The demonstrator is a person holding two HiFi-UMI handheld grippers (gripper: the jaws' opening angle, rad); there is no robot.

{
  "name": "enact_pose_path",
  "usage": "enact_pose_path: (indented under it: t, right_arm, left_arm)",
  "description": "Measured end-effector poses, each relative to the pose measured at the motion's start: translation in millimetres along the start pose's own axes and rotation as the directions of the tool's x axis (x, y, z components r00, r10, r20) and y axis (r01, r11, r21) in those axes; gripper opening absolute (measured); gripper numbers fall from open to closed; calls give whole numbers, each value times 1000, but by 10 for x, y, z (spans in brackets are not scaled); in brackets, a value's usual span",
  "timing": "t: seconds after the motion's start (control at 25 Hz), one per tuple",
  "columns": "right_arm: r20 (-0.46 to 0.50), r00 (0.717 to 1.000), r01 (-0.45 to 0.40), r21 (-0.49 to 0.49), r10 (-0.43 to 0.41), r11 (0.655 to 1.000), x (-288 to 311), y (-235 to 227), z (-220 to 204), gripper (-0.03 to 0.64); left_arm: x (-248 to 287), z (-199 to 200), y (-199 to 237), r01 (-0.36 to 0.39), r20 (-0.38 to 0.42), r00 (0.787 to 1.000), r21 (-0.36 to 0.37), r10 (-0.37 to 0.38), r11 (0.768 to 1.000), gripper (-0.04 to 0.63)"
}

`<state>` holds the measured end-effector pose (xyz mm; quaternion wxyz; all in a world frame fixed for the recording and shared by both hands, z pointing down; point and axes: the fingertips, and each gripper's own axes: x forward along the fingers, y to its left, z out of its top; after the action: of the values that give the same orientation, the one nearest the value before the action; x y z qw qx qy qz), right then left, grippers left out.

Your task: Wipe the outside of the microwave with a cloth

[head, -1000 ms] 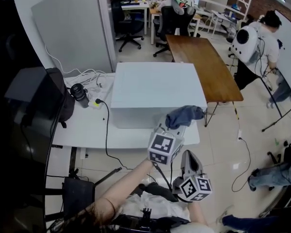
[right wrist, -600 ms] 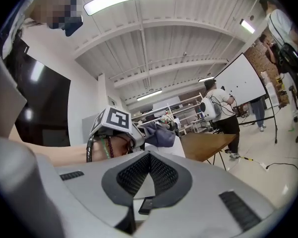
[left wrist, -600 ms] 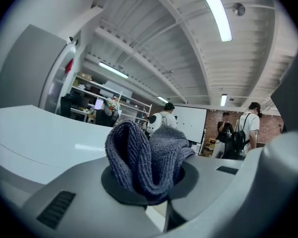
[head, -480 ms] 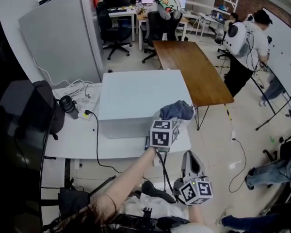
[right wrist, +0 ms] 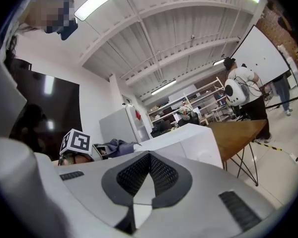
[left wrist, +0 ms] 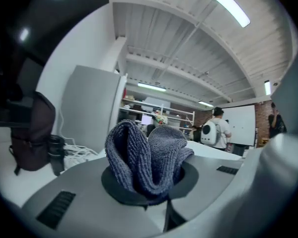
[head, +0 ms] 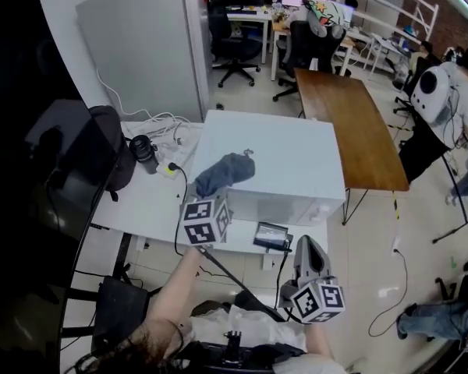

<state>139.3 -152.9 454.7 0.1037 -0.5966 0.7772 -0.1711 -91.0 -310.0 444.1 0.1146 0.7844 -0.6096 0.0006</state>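
Observation:
The white microwave (head: 274,162) stands on a white table (head: 144,209). A blue-grey knitted cloth (head: 222,171) lies against its front left top corner, and my left gripper (head: 214,193) is shut on it, marker cube toward me. In the left gripper view the cloth (left wrist: 148,157) bulges up out of the closed left gripper (left wrist: 153,196). My right gripper (head: 308,249) hangs low in front of the table, shut and empty, apart from the microwave. The right gripper view shows the right gripper (right wrist: 135,202) shut, with the microwave (right wrist: 188,139) and cloth (right wrist: 116,147) beyond it.
Left of the microwave are a black bag (head: 113,158), a black lens-like cylinder (head: 144,148) and white cables (head: 160,125). A small dark device (head: 271,234) lies at the table's front edge. A wooden table (head: 351,119) stands right, a grey cabinet (head: 152,41) behind, a person (head: 444,84) far right.
My left gripper has carried the cloth from the microwave's front right corner across to its front left corner. The right gripper has stayed low in front of the table.

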Motion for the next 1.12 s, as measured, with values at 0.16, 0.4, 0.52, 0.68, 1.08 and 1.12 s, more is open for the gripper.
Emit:
enact_pose_path:
  t: [0.16,0.4,0.52,0.68,1.08,1.12]
  right_arm:
    - [-27,997,-68,-3,68,998,110,162,-74,21]
    - [-66,994,-96,-53,92,994,268,194,-156,21]
    - [-70,994,-93,-64,88,994,383,134,-162,21]
    - [-86,994,-75,-100,66,992,584,-35,-194,21]
    - [-151,988,-32,-177,5,984,839,-350,-324,21]
    - [-151,989,-31,-178,3,984,842,-343,-317,21]
  left_arm:
    - [-228,44,743,-155,24,987,-71,157,985,55]
    - [-289,184,815,-169,44,984,-59,171,984,55]
    - [-169,406,442,-95,76,993,-11,96,995,55]
    - [235,709,-452,89,110,989,57,-94,994,55]
    - [940,352,-2274,477,-94,879,122,-468,870,55]
    - [985,275,-2323,492,-121,869,110,-479,864,55]
